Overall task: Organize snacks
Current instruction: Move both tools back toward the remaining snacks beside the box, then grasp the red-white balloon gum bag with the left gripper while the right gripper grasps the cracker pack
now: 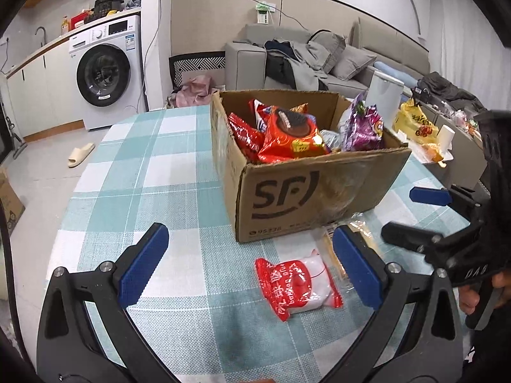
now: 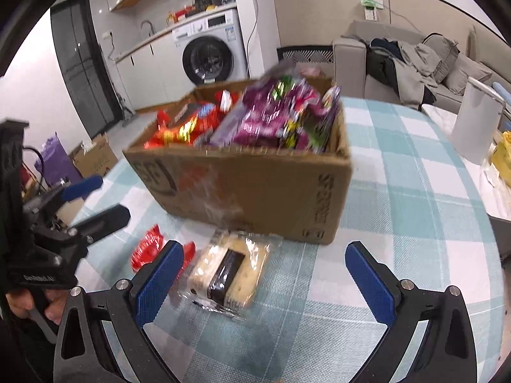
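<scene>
Right now we hold both grippers released above the checked tablecloth [image 1: 179, 166]. Our left gripper [image 1: 250, 266] hovers over the red-and-white packet [image 1: 298, 287], our right gripper [image 2: 265, 282] over the clear-wrapped cracker pack [image 2: 228, 269]. Both lie just near the cardboard box [image 1: 306, 188], which holds an orange snack bag [image 1: 292, 134] and a purple bag [image 1: 362, 126].

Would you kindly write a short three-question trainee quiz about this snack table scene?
1. True or false: the left gripper is open.
2. How many snack packets lie on the table outside the cardboard box?
3. Which packet lies nearest the right gripper: A) red-and-white packet, B) cracker packet, C) purple bag?

Key: 1. True. 2. Two. 3. B.
</scene>
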`<action>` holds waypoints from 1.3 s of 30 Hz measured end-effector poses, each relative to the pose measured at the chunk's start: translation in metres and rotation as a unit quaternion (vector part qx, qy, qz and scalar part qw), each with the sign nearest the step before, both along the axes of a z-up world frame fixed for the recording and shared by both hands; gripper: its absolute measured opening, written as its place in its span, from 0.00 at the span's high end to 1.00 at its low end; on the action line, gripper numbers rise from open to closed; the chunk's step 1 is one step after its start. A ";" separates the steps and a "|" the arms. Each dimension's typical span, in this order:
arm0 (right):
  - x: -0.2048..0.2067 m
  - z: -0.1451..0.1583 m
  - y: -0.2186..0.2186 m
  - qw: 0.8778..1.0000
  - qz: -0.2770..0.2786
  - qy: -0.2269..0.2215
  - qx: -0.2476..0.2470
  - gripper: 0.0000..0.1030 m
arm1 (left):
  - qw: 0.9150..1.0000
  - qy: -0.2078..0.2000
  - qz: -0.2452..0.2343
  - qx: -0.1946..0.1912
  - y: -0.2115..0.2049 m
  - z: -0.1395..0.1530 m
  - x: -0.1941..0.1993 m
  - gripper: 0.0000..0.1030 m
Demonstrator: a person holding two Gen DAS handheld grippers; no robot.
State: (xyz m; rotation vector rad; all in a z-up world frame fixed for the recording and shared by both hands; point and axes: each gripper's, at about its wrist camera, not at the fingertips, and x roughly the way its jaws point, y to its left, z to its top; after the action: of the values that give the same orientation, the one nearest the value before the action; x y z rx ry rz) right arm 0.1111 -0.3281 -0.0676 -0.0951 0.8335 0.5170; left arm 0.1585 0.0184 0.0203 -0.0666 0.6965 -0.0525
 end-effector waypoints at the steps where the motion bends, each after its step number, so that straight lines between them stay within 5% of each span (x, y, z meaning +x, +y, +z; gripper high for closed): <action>1: 0.002 -0.005 0.003 1.000 0.002 0.006 -0.005 0.00 | 1.000 0.001 0.001 -0.001 0.001 -0.001 0.001 0.01; 20: -0.008 -0.057 0.047 0.996 0.026 0.032 -0.076 0.00 | 1.000 0.025 0.012 -0.005 0.011 -0.019 0.014 0.01; 39: 0.006 -0.055 0.018 0.994 0.033 0.078 -0.070 0.03 | 0.996 0.079 -0.048 0.017 -0.028 -0.047 0.021 0.01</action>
State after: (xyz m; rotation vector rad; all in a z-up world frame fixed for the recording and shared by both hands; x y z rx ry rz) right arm 0.1175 -0.3096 -0.1228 -0.2134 1.0225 0.5329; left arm 0.1794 -0.0094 -0.0264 -0.0046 0.8591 -0.1278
